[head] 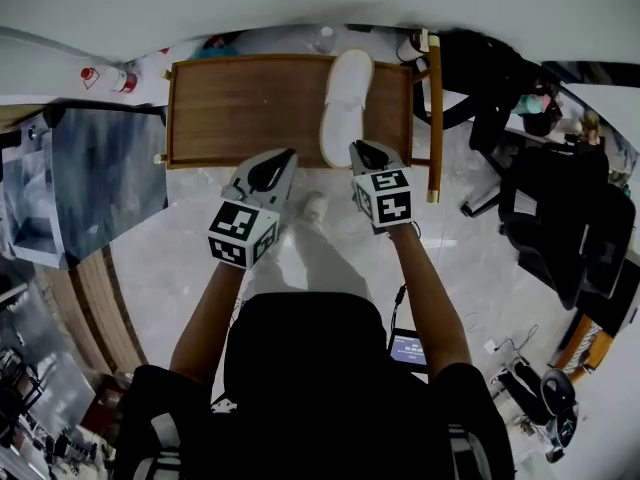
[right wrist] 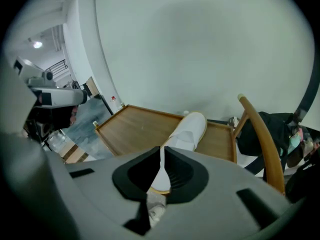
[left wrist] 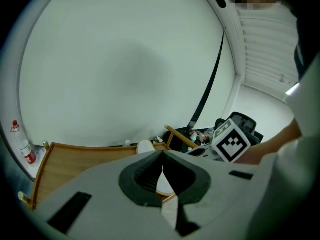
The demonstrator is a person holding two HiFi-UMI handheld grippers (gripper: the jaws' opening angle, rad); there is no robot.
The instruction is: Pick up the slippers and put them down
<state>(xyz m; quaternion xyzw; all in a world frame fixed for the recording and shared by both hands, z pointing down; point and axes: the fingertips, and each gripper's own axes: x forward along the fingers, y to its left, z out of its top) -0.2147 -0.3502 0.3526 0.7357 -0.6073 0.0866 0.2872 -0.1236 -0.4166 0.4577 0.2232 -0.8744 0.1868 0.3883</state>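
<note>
One white slipper (head: pixel 345 103) lies lengthwise on the right part of a low wooden table (head: pixel 240 108) with a raised rim. My left gripper (head: pixel 278 158) hovers over the table's near edge, left of the slipper's heel, jaws shut and empty. My right gripper (head: pixel 362 148) hangs just right of the heel, also shut on nothing. In the right gripper view the slipper (right wrist: pixel 189 129) runs away from the closed fingertips (right wrist: pixel 162 149). The left gripper view shows the slipper (left wrist: pixel 146 146) just beyond its closed tips (left wrist: pixel 162 154). A small white object (head: pixel 315 206) lies on the floor between the grippers.
A wooden chair frame (head: pixel 434 118) stands against the table's right side. A grey slab (head: pixel 105 168) lies to the left. Black office chairs (head: pixel 560 218) and cables crowd the right. Bottles (head: pixel 120 80) stand by the wall at the back left.
</note>
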